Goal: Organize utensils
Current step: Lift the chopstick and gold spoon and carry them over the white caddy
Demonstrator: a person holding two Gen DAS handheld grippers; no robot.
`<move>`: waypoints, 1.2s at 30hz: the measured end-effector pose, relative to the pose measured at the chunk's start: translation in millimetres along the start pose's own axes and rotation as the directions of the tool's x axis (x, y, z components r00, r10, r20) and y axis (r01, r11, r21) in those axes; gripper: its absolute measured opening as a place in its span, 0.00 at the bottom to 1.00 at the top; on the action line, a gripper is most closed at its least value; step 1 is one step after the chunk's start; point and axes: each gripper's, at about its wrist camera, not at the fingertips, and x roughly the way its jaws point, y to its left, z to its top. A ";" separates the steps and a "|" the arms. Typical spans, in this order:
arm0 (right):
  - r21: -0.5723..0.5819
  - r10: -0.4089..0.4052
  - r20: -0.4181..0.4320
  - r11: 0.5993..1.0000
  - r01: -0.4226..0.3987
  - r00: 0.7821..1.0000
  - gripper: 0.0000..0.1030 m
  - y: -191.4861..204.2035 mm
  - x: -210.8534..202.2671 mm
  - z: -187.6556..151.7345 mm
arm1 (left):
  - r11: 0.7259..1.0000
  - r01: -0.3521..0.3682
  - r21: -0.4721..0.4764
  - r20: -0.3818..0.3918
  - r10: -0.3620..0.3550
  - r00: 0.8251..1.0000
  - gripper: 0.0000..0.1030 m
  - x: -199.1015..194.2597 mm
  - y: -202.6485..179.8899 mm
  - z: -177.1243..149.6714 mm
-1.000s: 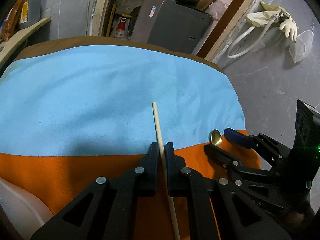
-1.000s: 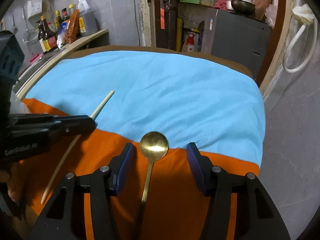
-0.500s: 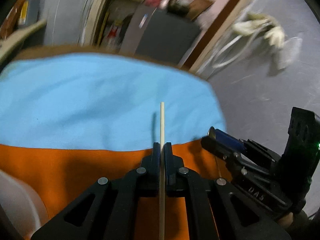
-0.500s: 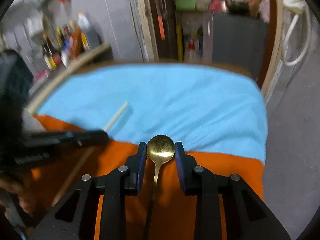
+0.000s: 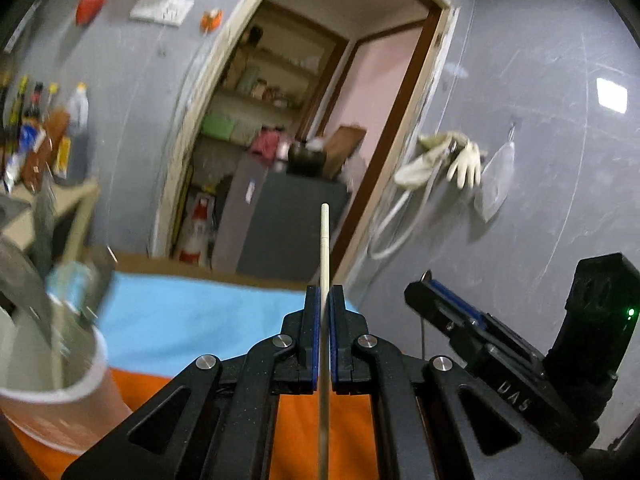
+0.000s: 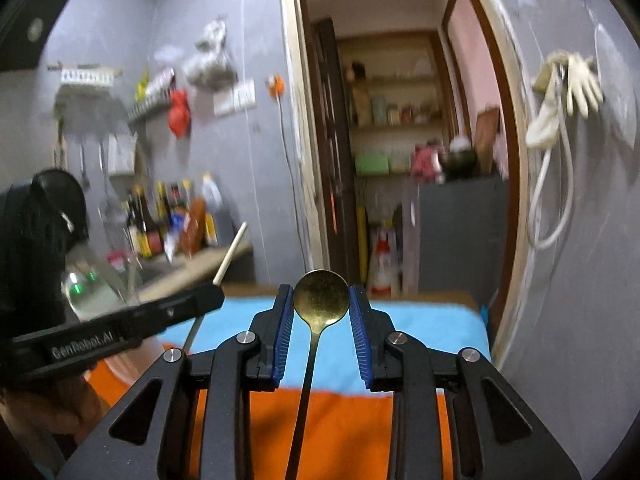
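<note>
Left wrist view: left hand-held gripper (image 5: 324, 300) clamped on a chopstick (image 5: 324, 240) pointing to 12 o'clock, lifted clear of the worktop (image 5: 200, 320); a white holder cup (image 5: 52, 368) with utensils stands at 8 o'clock.

Right wrist view: right hand-held gripper (image 6: 322, 308) narrowed onto the bowl of a gold spoon (image 6: 320, 300), held aloft.

Progress: both utensils picked up; judged left: dropping them into the cup.

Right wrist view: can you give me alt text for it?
The right tool grips a brass spoon by its bowl, lifted above the blue and orange cloths. At left, the left tool holds a pale chopstick before a cluttered kitchen wall.
</note>
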 end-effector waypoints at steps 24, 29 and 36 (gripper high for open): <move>0.069 0.238 0.315 0.960 -0.272 0.919 0.25 136.3 22.4 85.6 | 0.978 -0.138 -0.155 0.348 0.185 0.919 0.02 -162.4 151.3 103.2; 0.105 0.220 0.342 0.957 -0.270 0.914 0.25 146.7 37.9 69.9 | 0.961 -0.129 -0.246 0.408 0.224 0.885 0.02 -175.2 189.7 91.3; 0.099 0.185 0.323 0.969 -0.227 0.928 0.25 154.3 56.3 36.5 | 0.942 -0.179 -0.283 0.470 0.298 0.831 0.02 -179.9 215.8 63.9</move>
